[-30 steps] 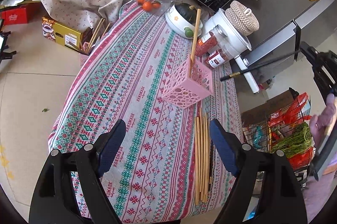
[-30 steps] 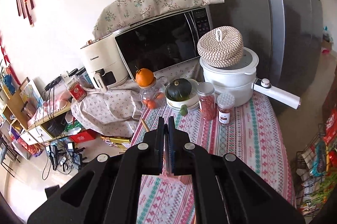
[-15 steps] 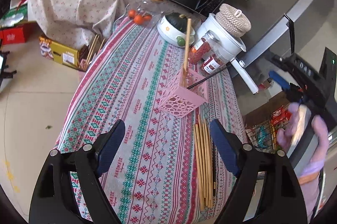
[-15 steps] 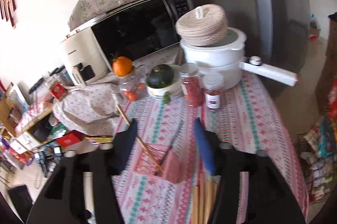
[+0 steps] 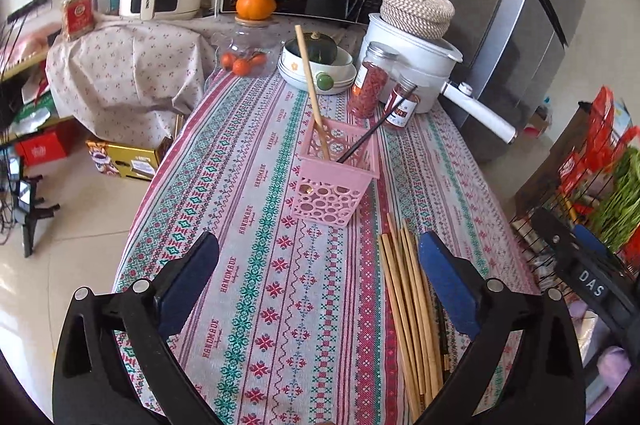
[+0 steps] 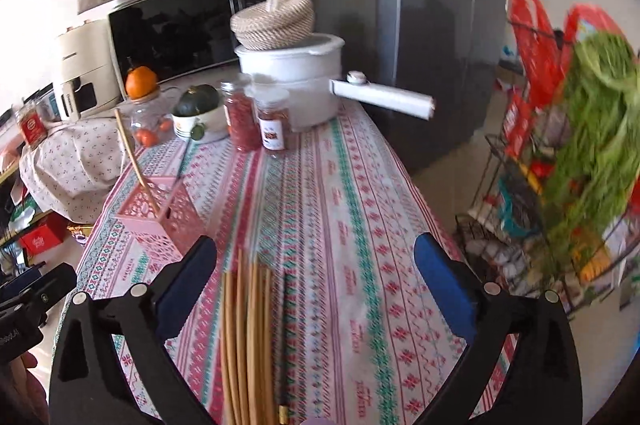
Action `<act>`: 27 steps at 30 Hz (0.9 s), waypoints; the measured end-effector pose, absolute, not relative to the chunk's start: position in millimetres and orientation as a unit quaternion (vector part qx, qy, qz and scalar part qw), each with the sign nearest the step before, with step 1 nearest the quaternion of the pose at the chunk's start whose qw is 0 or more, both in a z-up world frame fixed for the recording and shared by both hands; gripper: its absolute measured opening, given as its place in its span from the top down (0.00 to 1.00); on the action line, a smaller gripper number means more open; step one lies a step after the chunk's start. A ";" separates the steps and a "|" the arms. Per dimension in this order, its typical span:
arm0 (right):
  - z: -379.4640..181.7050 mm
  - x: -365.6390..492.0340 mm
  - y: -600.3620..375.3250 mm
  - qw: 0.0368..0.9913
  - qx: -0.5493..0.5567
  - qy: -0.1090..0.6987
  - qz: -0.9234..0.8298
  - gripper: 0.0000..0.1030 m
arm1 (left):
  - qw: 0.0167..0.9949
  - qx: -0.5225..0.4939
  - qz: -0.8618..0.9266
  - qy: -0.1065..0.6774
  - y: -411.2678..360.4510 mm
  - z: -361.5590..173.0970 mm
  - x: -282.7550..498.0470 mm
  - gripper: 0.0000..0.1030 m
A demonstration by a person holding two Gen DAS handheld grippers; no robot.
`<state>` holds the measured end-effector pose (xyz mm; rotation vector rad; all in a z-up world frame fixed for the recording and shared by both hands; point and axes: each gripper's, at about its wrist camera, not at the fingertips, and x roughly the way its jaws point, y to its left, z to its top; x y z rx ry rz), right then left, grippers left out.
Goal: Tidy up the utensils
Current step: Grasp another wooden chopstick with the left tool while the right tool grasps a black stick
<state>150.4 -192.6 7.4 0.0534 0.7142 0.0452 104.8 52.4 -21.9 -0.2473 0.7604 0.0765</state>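
While both tongs, left (image 5: 318,261) and right (image 6: 316,261), are hanging spread and empty, loose bamboo chopsticks (image 5: 408,317) are lying lower centre on the bench (image 5: 256,225), near the pink perforated plastic basket (image 5: 334,185). Pinching several risks scattering them.

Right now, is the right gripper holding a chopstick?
No, the right gripper is open and empty above the wooden chopsticks lying on the table.

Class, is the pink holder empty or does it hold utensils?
Not empty: the pink holder holds one wooden chopstick and one black chopstick, both leaning.
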 end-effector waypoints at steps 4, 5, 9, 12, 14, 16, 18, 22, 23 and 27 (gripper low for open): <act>-12.3 154.2 -219.3 0.920 0.065 0.386 0.016 0.07 | 0.918 -0.094 0.042 0.384 33.5 -34.0 110.5 0.07; -18.2 156.2 -226.4 0.912 0.079 0.401 0.022 0.07 | 0.915 -0.087 0.042 0.391 27.6 -38.7 113.6 0.07; -30.2 157.7 -246.3 0.896 0.111 0.429 0.015 0.06 | 0.905 -0.066 0.048 0.418 9.4 -57.9 127.0 0.07; -40.7 159.3 -265.5 0.880 0.142 0.453 -0.002 0.07 | 0.887 -0.070 0.049 0.454 -0.6 -76.4 144.6 0.07; -51.9 162.7 -282.4 0.859 0.183 0.479 0.000 0.07 | 0.877 -0.069 0.059 0.472 -6.9 -86.6 153.5 0.07; -63.1 165.3 -295.1 0.836 0.221 0.503 0.008 0.07 | 0.872 -0.067 0.068 0.481 -13.0 -94.2 159.9 0.08; -73.0 167.4 -306.1 0.812 0.254 0.526 0.014 0.07 | 0.867 -0.066 0.076 0.488 -19.9 -102.8 166.1 0.11; -76.4 166.2 -311.8 0.802 0.258 0.538 0.013 0.07 | 0.855 -0.063 0.088 0.506 -28.7 -119.7 181.5 0.21; -76.5 165.9 -311.3 0.802 0.253 0.541 0.011 0.07 | 0.851 -0.068 0.090 0.513 -27.9 -123.7 185.3 0.27; -82.0 167.8 -315.4 0.787 0.271 0.554 0.020 0.07 | 0.829 -0.110 0.099 0.539 -17.2 -137.7 198.5 0.40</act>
